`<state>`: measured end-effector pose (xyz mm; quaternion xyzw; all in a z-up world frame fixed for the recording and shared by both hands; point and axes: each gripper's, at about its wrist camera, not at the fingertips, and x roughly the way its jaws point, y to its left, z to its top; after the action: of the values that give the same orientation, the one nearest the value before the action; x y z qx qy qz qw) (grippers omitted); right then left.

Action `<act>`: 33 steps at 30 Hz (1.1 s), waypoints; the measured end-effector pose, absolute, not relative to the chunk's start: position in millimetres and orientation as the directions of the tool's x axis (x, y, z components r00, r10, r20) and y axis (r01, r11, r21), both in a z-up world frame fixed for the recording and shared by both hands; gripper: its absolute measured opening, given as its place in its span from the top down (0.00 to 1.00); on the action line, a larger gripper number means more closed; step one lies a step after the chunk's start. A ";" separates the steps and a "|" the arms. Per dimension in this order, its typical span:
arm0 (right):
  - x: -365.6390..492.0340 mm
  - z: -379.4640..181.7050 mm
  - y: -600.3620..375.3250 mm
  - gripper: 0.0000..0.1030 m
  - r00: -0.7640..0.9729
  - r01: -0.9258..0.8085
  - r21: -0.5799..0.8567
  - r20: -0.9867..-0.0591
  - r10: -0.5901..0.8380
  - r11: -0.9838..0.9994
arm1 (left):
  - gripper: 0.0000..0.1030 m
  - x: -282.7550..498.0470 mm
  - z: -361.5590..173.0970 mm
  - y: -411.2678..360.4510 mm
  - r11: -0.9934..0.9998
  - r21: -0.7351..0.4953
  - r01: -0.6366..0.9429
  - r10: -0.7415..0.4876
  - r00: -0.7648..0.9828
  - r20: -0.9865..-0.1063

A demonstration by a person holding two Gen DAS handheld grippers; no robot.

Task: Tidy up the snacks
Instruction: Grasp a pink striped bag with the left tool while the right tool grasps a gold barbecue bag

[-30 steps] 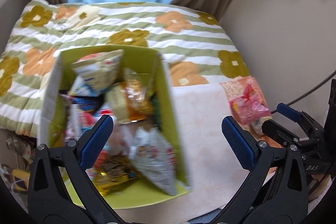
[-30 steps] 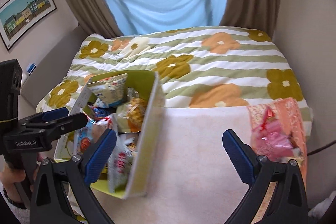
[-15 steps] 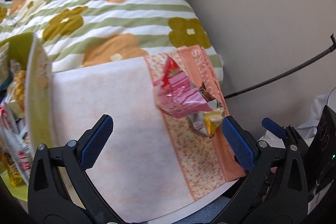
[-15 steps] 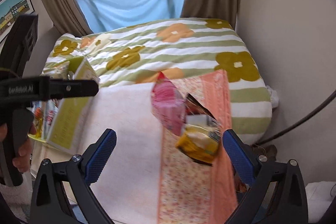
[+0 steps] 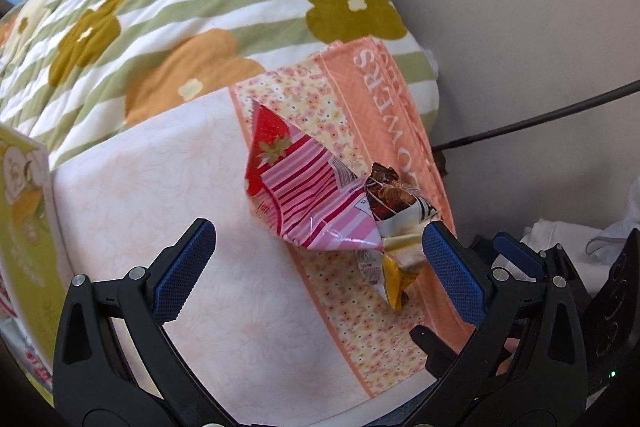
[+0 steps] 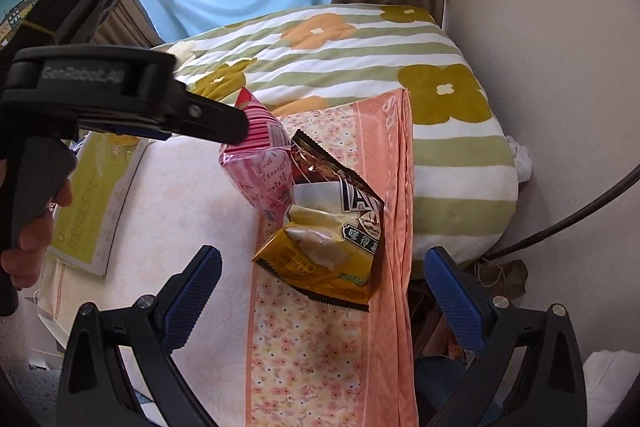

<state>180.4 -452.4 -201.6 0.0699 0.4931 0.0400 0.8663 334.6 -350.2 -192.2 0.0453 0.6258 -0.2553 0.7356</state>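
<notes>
Green box (image 5: 28,227) cut off left.

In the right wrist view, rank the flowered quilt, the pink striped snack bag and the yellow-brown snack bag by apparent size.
1. flowered quilt
2. yellow-brown snack bag
3. pink striped snack bag, partly hidden behind the left gripper, so 2 versus 3 is unsure.

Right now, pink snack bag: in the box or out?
Out. The pink bag lies on the towel, apart from the green box.

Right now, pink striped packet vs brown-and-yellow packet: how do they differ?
The pink striped packet shows a strawberry print; the brown-and-yellow packet shows dark lettering. The pink striped packet lies nearer the green box; the brown-and-yellow packet sits toward the towel's orange border. Both rest touching, ungripped.
</notes>
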 end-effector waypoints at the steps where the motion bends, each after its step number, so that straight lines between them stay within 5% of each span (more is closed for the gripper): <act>1: 183.4 -204.2 -452.6 0.02 0.508 0.006 0.163 -0.851 0.137 0.987 | 0.01 336.8 -196.4 -351.9 0.864 -0.251 0.436 -0.314 0.077 -0.946; 16: 210.3 -251.2 -422.0 0.02 0.464 -0.033 -0.061 -0.885 -0.038 0.998 | 0.01 355.0 -244.2 -349.5 0.860 -0.204 0.467 -0.236 0.010 -0.972; 18: 213.2 -256.6 -421.4 0.02 0.456 -0.029 -0.074 -0.888 -0.053 0.997 | 0.05 354.3 -251.3 -345.5 0.859 -0.215 0.464 -0.241 -0.003 -0.971; 22: 218.9 -265.7 -425.2 0.02 0.447 -0.014 -0.096 -0.891 -0.080 0.995 | 0.32 354.8 -268.7 -339.9 0.856 -0.257 0.448 -0.261 -0.053 -0.964; 27: 225.1 -271.3 -428.3 0.03 0.455 -0.017 -0.103 -0.886 -0.084 0.995 | 0.39 353.3 -277.7 -335.1 0.853 -0.271 0.446 -0.281 -0.045 -0.959; 33: 230.8 -274.6 -425.9 0.15 0.455 -0.030 -0.116 -0.886 -0.090 0.993 | 0.44 351.7 -275.2 -329.8 0.852 -0.265 0.451 -0.284 -0.027 -0.959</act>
<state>230.8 -425.9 -274.6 -0.0572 0.5217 -0.0177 0.8510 351.7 -329.8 -275.2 0.0628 0.6660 -0.2643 0.6947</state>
